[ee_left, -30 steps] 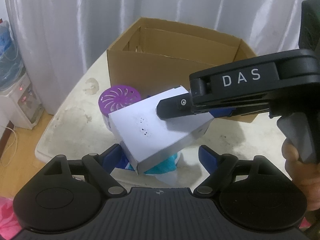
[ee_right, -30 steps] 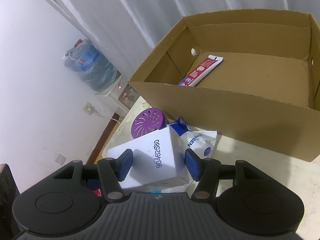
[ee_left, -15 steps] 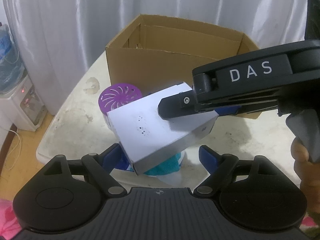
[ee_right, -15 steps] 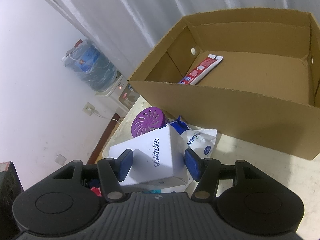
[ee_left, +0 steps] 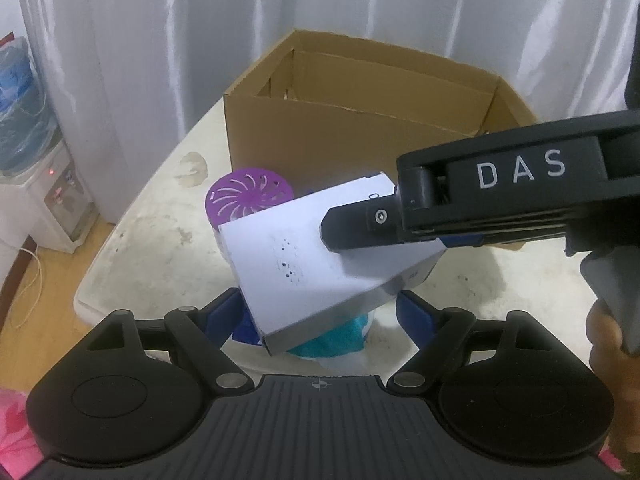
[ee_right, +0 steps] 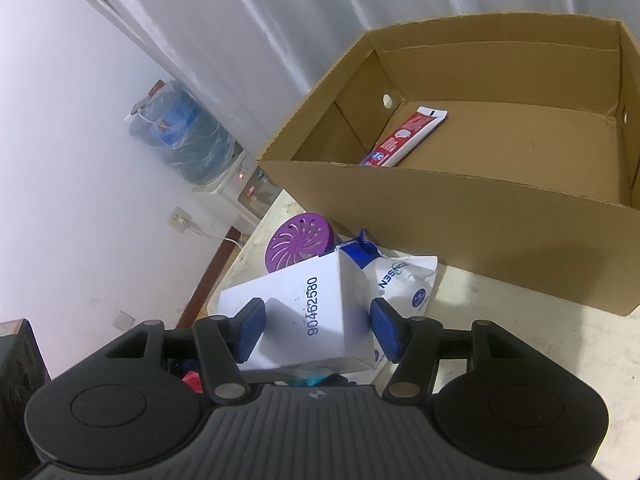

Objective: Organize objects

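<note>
A white box (ee_left: 304, 264) (ee_right: 312, 312) with a printed number hangs tilted above the table, and my right gripper (ee_right: 318, 330) is shut on it. Seen from the left wrist, one right finger (ee_left: 360, 226) lies across the box's top face. My left gripper (ee_left: 320, 314) stands open just below, its blue pads either side of the box's low corner, the right pad clearly apart from it. Behind stands an open cardboard carton (ee_left: 320, 140) (ee_right: 460, 232) with a red toothpaste tube (ee_right: 404, 136) inside.
A purple vented canister (ee_left: 248, 196) (ee_right: 298, 240), a white pouch with blue print (ee_right: 404, 284) and a teal packet (ee_left: 332, 340) lie under the box on the stained table (ee_left: 152, 248). A water dispenser (ee_left: 40, 184) stands left of the table edge. A hand (ee_left: 604, 340) grips the right handle.
</note>
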A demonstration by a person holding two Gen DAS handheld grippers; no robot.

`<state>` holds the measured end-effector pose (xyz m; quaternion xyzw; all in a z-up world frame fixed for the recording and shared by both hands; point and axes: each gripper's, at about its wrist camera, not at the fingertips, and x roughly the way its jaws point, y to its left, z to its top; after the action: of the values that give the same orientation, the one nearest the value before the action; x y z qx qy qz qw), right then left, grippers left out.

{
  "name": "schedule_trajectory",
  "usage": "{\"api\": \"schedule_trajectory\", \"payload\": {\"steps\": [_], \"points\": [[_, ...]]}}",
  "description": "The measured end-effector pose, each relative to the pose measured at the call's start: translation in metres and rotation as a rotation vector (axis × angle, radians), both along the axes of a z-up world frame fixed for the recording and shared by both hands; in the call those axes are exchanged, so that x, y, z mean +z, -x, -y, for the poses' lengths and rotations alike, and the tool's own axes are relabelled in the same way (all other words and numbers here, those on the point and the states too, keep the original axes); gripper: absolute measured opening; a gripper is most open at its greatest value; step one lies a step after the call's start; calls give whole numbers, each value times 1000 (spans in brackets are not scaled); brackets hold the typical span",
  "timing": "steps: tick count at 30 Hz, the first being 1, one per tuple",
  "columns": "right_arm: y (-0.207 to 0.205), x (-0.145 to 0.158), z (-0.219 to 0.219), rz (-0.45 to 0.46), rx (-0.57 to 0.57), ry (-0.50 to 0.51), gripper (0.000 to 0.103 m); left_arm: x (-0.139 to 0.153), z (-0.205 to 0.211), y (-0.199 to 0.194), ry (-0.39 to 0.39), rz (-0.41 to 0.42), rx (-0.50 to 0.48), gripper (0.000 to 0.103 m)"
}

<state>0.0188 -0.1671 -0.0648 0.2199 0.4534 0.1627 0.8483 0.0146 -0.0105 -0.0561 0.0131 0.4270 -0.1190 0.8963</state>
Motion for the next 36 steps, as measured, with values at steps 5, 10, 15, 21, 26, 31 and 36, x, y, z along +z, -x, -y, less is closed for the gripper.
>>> {"api": "schedule_trajectory", "payload": {"steps": [5,10,15,21,26,31,36], "points": [[0,3,-2,4,5,15,62,2,1,1,1,-1,3,83],[0,4,-2,6,9,21,62,2,-1,0,5,-4,2,83],[0,6,-2,10,10,24,62,3,-1,0,4,-3,3,83],[0,7,-4,23,16,22,62,3,-1,1,0,2,6,83],[-1,4,-4,26,15,23,62,3,-3,1,3,-1,8,82],[-1,2,-3,23,6,24,61,3,-2,1,-2,-2,4,82],[-1,0,-2,15,5,20,61,3,-2,1,-3,-4,5,82]]}}
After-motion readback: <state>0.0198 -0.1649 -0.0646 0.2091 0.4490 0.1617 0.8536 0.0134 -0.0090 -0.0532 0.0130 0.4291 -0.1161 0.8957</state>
